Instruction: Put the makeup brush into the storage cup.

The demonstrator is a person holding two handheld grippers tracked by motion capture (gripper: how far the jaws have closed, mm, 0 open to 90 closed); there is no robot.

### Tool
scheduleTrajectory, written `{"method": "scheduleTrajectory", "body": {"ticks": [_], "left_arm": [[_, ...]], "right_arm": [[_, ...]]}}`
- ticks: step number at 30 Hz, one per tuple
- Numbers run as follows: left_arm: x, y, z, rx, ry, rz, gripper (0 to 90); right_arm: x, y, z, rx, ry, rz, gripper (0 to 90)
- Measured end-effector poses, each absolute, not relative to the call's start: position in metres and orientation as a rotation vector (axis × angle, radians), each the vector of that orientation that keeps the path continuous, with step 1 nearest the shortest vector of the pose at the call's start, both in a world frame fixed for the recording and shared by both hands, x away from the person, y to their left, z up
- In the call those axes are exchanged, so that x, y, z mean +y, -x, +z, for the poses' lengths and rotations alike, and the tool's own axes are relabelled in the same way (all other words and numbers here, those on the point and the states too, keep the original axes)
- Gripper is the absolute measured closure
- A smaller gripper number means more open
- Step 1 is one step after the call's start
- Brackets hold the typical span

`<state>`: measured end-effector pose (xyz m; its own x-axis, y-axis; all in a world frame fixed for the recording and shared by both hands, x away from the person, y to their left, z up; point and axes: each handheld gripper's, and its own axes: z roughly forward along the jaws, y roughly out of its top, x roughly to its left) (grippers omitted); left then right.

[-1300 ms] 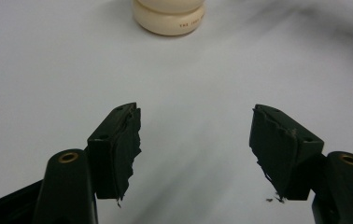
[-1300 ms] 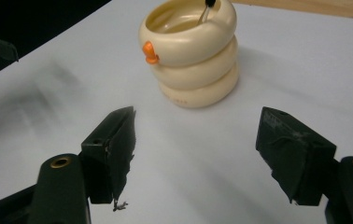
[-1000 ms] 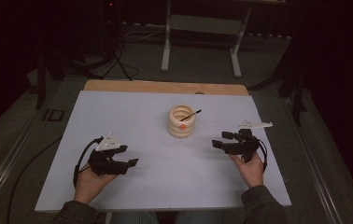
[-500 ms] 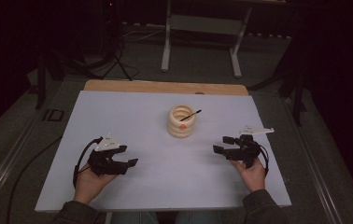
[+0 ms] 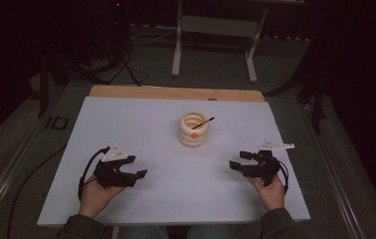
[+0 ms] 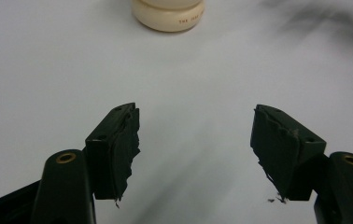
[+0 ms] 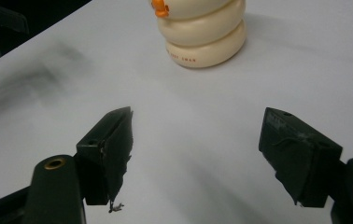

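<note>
White surface [image 5: 141, 129], rectangular, lying under a dark room, with a strip of bare wooden board [image 5: 176, 92] showing along its far edge.

Cream holder [image 5: 194, 129], built as stacked rounded rings, standing upright near the middle of the surface, somewhat toward the far side. Small orange mark [image 5: 194, 134] sitting on its near face. Thin dark stick [image 5: 203, 122] leaning out of its open top toward the right. In the left gripper view the base of the holder [image 6: 168, 14] is showing at the top edge with small printed lettering, too small to read; in the right gripper view the holder [image 7: 202, 32] is sitting at the upper middle.

Left hand-held gripper [image 5: 131, 167], black, being held by the left hand [image 5: 94, 194] low over the near left part of the surface, well apart from the holder. Jaws standing wide apart, nothing between them.

Right hand-held gripper [image 5: 240, 160], black, being held by the right hand [image 5: 268, 189] over the near right part, likewise well apart from the holder. Jaws spread wide, gripping nothing. Grey three-cornered plate [image 5: 275, 146] sitting on top.

Metal frame legs [image 5: 213, 40] standing on the floor beyond the surface.
</note>
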<state>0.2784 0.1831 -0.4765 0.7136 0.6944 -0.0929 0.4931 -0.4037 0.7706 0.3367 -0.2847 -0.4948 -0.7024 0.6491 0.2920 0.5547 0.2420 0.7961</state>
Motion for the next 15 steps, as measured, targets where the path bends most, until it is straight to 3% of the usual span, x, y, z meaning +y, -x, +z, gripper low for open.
{"method": "scheduleTrajectory", "body": {"ticks": [15], "left_arm": [[0.184,-0.277,-0.480,0.907,-2.091,0.303,32.6]], "right_arm": [[-0.289,-0.325,-0.501,2.393,-1.172,1.472,23.8]]}}
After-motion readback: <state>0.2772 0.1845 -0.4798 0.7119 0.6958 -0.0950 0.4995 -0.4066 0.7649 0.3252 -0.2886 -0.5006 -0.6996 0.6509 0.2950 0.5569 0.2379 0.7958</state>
